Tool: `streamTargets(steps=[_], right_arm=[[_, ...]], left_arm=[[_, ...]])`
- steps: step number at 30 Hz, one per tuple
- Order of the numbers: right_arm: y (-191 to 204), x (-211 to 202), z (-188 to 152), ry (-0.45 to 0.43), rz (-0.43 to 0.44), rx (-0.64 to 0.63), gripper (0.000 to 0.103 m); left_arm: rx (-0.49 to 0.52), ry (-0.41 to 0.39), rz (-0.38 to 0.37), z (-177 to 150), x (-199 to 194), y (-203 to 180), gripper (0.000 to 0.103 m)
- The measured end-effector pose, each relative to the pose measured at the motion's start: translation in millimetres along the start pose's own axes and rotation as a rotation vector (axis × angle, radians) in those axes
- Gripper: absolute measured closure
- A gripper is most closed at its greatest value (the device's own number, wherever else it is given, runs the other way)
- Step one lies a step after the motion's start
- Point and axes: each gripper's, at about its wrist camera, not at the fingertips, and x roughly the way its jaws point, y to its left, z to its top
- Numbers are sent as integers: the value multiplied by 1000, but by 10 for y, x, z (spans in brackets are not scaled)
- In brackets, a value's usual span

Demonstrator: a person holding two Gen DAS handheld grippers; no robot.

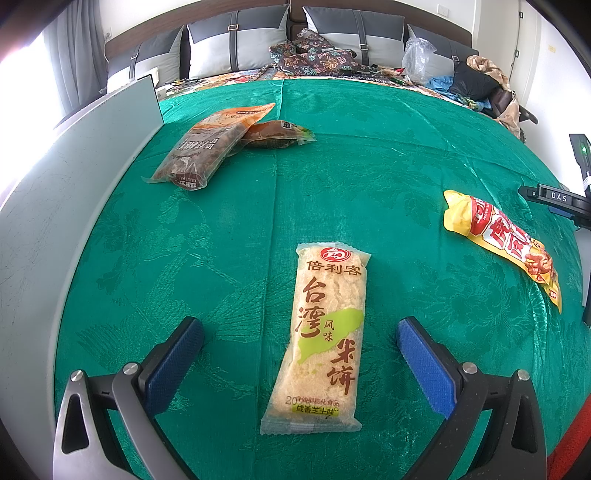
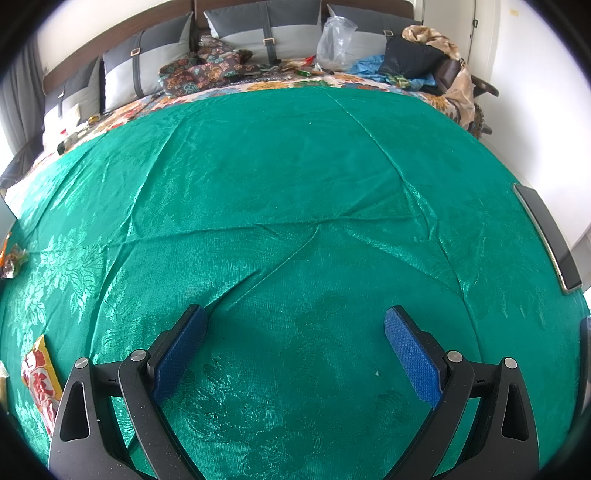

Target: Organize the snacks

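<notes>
While I've got both feeds up, here's how the bed looks from my end. My left gripper [image 1: 300,334] is spread wide, blue pads well apart, hovering low over the green cloth [image 1: 369,155]. The pale rice cracker pack [image 1: 321,332] lies lengthwise between the two fingers, flat on the cloth, not touching either pad as far as I can see. Nothing is being pinched.

Further up and to the left, a brown snack bag [image 1: 205,149] lies on its side, with a smaller round pastry pack [image 1: 275,133] tucked just beside it, the two overlapping a bit at one edge. Both sit close to the grey box wall [image 1: 74,177] that runs along the left side. Over on the right there's a yellow and red snack pack [image 1: 506,243] lying diagonally, well apart from the others.

My right gripper [image 2: 295,349] is also spread open, holding nothing, with only bare green cloth between its fingers. In that view the yellow and red pack peeks in at the lower left edge, and the pastry pack is barely visible at the far left. A dark flat tablet-like thing [image 2: 550,240] sits at the right edge of the cloth; can't tell exactly what it is. Grey pillows [image 2: 266,33] and a heap of clothes [image 2: 207,68] are piled at the head of the bed.
</notes>
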Motion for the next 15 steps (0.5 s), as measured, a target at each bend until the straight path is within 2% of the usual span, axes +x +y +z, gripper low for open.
streamTargets(steps=[10, 15], right_arm=[[1, 1, 0, 0, 0, 0, 4], [2, 1, 0, 0, 0, 0, 4]], left_arm=[[7, 11, -5, 10, 3, 1, 0], [75, 139, -46, 150, 53, 5, 2]])
